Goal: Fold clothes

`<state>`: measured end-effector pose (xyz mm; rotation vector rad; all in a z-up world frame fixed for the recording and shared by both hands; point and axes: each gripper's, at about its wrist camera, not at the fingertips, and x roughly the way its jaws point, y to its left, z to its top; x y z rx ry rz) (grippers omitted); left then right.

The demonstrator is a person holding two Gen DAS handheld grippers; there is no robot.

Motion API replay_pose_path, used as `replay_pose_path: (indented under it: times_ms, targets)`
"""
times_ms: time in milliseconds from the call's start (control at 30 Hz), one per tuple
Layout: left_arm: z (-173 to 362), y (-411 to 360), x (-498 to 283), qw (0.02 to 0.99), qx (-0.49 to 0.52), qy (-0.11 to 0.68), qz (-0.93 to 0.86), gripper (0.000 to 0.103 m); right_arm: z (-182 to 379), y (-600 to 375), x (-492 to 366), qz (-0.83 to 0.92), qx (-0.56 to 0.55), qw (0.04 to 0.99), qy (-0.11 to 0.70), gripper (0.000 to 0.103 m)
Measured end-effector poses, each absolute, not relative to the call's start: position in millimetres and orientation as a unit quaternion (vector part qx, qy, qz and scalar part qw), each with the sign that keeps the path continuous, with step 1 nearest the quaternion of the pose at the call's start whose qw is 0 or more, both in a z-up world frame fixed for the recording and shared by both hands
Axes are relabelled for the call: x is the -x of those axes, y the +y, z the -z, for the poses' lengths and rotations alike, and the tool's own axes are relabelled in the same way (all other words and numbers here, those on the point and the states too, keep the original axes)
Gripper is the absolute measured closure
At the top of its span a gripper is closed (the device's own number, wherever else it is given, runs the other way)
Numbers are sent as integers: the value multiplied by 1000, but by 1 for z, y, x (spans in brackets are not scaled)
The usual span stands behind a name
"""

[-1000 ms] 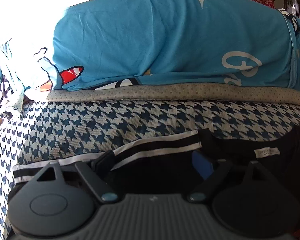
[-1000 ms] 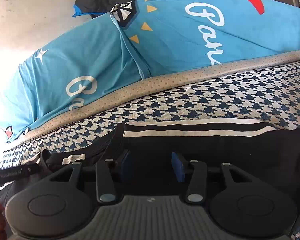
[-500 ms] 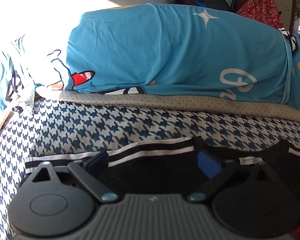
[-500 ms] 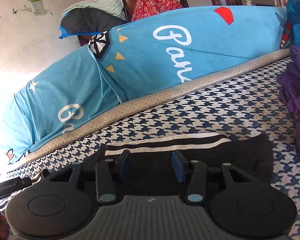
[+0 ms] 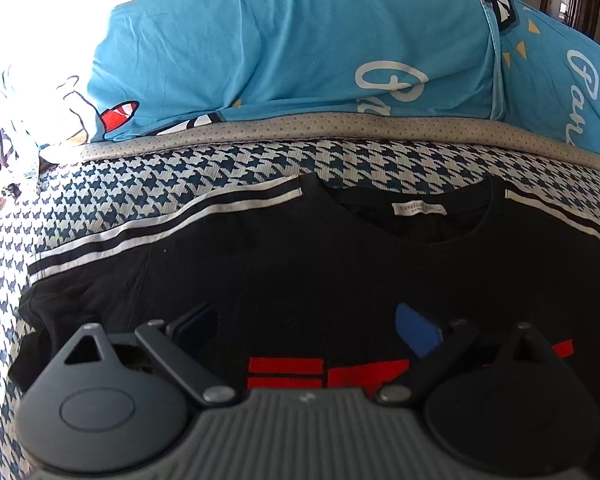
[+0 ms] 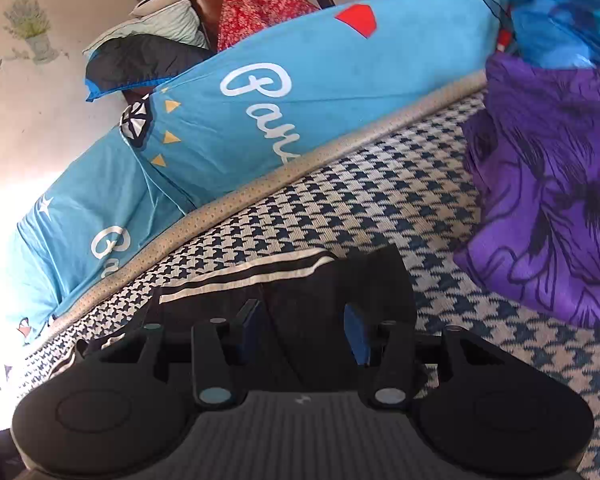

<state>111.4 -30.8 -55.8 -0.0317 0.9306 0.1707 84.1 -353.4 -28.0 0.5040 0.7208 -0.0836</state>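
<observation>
— So, where is the black T-shirt (image 5: 300, 272) sitting?

— It is lying flat on the houndstooth bedcover (image 5: 148, 192), collar toward the blue pillows (image 5: 284, 60). Its neck label (image 5: 419, 209) is facing up inside the collar, white stripes (image 5: 152, 232) are running along the shoulder and sleeve, and a red print (image 5: 296, 370) is showing on the chest, just ahead of the tool.

— What is the left gripper (image 5: 306, 328) doing?

— It is hanging over the chest of the shirt with its jaws spread wide. Nothing is sitting between the blue pads (image 5: 418, 330); whether they are touching the cloth, I cannot tell.

— And the right gripper (image 6: 302, 332)?

— It is pointing at the striped sleeve (image 6: 284, 280) at the shirt's edge. Its jaws are parted too, with black cloth lying in front of and between the fingers, but they are not pressing on it.

— Anything else lying around?

— A purple flowered cloth (image 6: 548, 200) is bunching up on the cover to the right of the sleeve, near it but apart. A grey dotted band (image 6: 308, 164) is running between the cover and the pillows.
</observation>
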Motion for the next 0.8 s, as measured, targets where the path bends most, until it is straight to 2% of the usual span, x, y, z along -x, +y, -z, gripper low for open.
replay_pose_path:
  times_ms: [200,300,500,800]
  targets:
    - [53,-38,-89,884,14,462,-72,6,55,-379,-69,73,-323,855,399,58]
    - [47,-38,-75,882,18,467,-68,6,57,-391,-61,94,-340,849,394,63]
    - [34,-40,-50,882,33,466,-61,1,47,-396,-49,128,-322,855,386,60]
    - [31,-56,-52,888,5,458,-49,1,59,-398,-51,110,-344,855,372,60]
